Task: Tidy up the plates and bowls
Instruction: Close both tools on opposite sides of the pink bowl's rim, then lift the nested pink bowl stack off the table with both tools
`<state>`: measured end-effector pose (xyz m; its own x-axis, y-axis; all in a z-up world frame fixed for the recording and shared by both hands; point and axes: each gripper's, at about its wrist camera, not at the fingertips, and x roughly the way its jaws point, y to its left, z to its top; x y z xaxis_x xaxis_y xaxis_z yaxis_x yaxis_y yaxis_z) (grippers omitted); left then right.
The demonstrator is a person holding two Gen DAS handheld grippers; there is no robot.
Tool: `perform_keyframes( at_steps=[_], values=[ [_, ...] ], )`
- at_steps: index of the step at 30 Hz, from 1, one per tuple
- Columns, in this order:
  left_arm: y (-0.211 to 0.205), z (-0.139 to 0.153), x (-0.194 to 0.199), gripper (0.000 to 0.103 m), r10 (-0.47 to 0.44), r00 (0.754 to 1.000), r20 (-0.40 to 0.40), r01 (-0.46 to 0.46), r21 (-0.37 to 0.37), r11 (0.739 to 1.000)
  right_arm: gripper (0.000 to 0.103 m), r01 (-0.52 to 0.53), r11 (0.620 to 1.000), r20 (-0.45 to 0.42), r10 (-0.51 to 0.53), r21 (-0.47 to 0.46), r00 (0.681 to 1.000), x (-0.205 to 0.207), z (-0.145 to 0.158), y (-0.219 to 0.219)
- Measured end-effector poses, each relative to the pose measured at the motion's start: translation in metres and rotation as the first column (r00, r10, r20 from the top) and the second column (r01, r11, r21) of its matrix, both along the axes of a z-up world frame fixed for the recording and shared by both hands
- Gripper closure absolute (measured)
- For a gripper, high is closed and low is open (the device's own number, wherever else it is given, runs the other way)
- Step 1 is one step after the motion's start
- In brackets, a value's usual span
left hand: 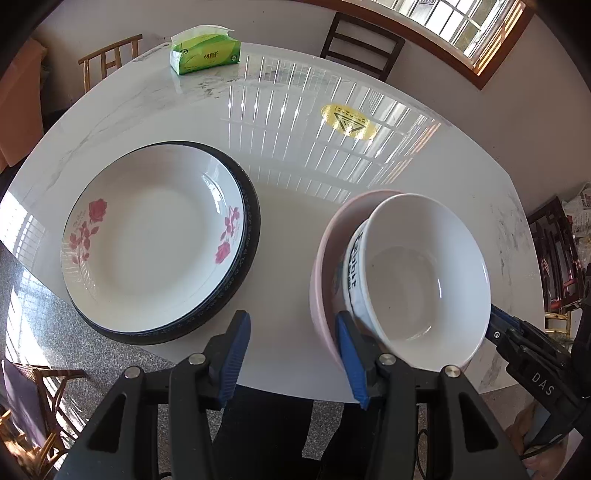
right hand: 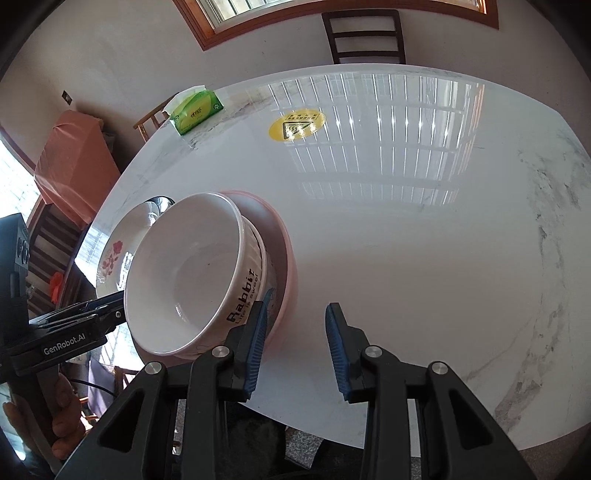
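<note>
Left wrist view first: you're over a glossy white marbled desk (left hand: pixel 303 206) that mirrors the barred window (left hand: pixel 465 26), with a yellow sticker (left hand: pixel 349 121) mid-surface, a green tissue pack (left hand: pixel 204 50) at the far edge and a dark chair (left hand: pixel 364 44) against the wall beyond. On the left a rose-patterned plate (left hand: pixel 151 236) sits nested in a black-rimmed plate (left hand: pixel 248 236), flat on the desk. To the right, the white bowl (left hand: pixel 421 273) rests tilted inside the pink bowl (left hand: pixel 325 258), mouth tipped toward you, its "Rabbit" lettering running up the side. Your left tongs (left hand: pixel 293 356) stand moderately open with nothing between the pads; the right-hand pad lies against the near wall of the pink bowl, while the other pad hangs over bare desk beside the plates. Your right tongs (right hand: pixel 295 347) are also parted, narrower, empty in the gap; the left-hand pad sits at the bowls' near side by the lettering, though you can't tell if it truly touches. From the right wrist view the bowls lie left of the gap, near the desk's front edge, and the plates peek out behind them.
</note>
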<state>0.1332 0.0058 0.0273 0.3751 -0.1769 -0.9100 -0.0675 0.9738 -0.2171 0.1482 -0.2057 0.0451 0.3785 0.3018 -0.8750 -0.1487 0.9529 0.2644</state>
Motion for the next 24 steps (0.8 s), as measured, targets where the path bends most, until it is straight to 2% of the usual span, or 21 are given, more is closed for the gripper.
perform_keyframes(
  at_steps=[5, 10, 13, 14, 15, 16, 19, 20, 22, 24],
  values=[
    [0.011, -0.008, 0.001, 0.054, 0.049, 0.999, -0.005, -0.049, -0.084, 0.995, 0.064, -0.037, 0.998, -0.017, 0.036, -0.046, 0.999, 0.003, 0.000, 0.003],
    [0.012, -0.014, 0.005, 0.057, 0.022, 0.999, -0.029, -0.026, -0.125, 0.992, 0.065, -0.074, 0.997, -0.108, 0.072, -0.015, 0.992, 0.015, -0.009, 0.003],
    [0.016, -0.017, 0.005, 0.058, 0.042, 0.998, -0.044, -0.049, -0.168, 0.985, 0.070, -0.092, 0.996, -0.120, 0.094, 0.017, 0.988, 0.017, -0.012, 0.005],
    [0.015, -0.015, 0.005, 0.066, 0.032, 0.999, -0.036, -0.037, -0.172, 0.984, 0.075, -0.102, 0.994, -0.119, 0.105, 0.030, 0.987, 0.016, -0.011, 0.006],
    [0.012, -0.013, 0.004, 0.077, 0.016, 1.000, -0.023, -0.019, -0.174, 0.985, 0.083, -0.115, 0.992, -0.114, 0.119, 0.048, 0.986, 0.014, -0.010, 0.006],
    [0.007, -0.010, 0.002, 0.087, -0.004, 1.000, -0.009, 0.002, -0.180, 0.984, 0.085, -0.128, 0.990, -0.100, 0.133, 0.053, 0.986, 0.011, -0.007, 0.008],
    [-0.004, -0.004, -0.003, 0.089, -0.007, 0.999, 0.050, 0.012, -0.101, 0.995, 0.084, -0.140, 0.990, -0.072, 0.142, 0.030, 0.987, 0.005, -0.007, 0.010],
    [-0.004, -0.003, -0.004, 0.089, -0.007, 0.998, 0.059, 0.013, -0.100, 0.995, 0.084, -0.129, 0.990, -0.073, 0.132, 0.051, 0.989, 0.004, -0.009, 0.007],
    [0.000, -0.003, -0.005, 0.088, 0.006, 0.998, 0.066, 0.004, -0.144, 0.990, 0.084, -0.117, 0.990, -0.070, 0.123, 0.081, 0.990, 0.002, -0.011, 0.000],
    [-0.001, -0.003, -0.005, 0.088, 0.002, 0.997, 0.074, 0.008, -0.138, 0.990, 0.084, -0.102, 0.989, -0.066, 0.109, 0.106, 0.992, 0.000, -0.012, -0.004]
  ],
)
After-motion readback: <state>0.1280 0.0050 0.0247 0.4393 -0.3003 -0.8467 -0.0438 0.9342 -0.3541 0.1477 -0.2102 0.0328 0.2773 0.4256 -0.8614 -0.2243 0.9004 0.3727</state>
